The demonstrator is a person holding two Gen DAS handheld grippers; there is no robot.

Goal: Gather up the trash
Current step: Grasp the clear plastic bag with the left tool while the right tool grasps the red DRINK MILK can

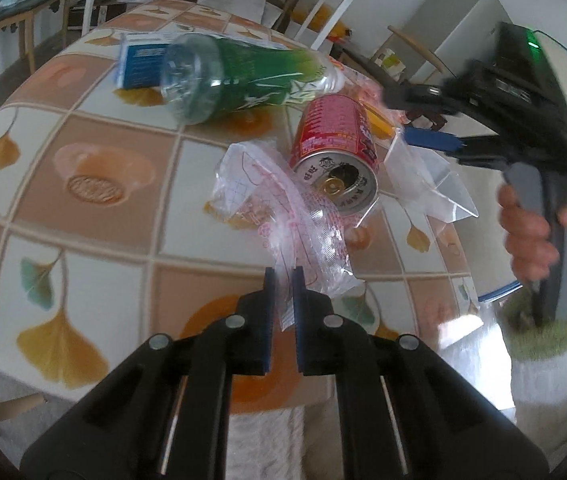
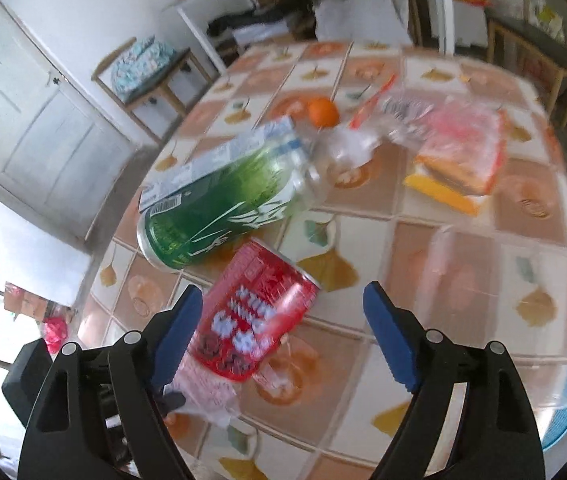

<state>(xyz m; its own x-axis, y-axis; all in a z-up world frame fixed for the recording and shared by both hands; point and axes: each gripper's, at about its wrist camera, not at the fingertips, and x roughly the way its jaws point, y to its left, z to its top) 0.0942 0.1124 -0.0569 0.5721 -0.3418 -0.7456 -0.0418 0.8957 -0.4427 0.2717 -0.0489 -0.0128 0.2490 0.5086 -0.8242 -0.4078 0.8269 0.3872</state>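
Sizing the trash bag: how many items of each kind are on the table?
Red cans: 1
Green-labelled plastic bottles: 1
Blue-and-white cartons: 1
Oranges: 1
Plastic wrappers or bags, at least: 3 (pink-printed, clear, red-orange)
Total: at least 7

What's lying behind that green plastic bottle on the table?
Behind the green plastic bottle, lying on its side, a blue-and-white carton lies flat on the tiled tablecloth. Only its top edge and ends show; the bottle covers the rest.
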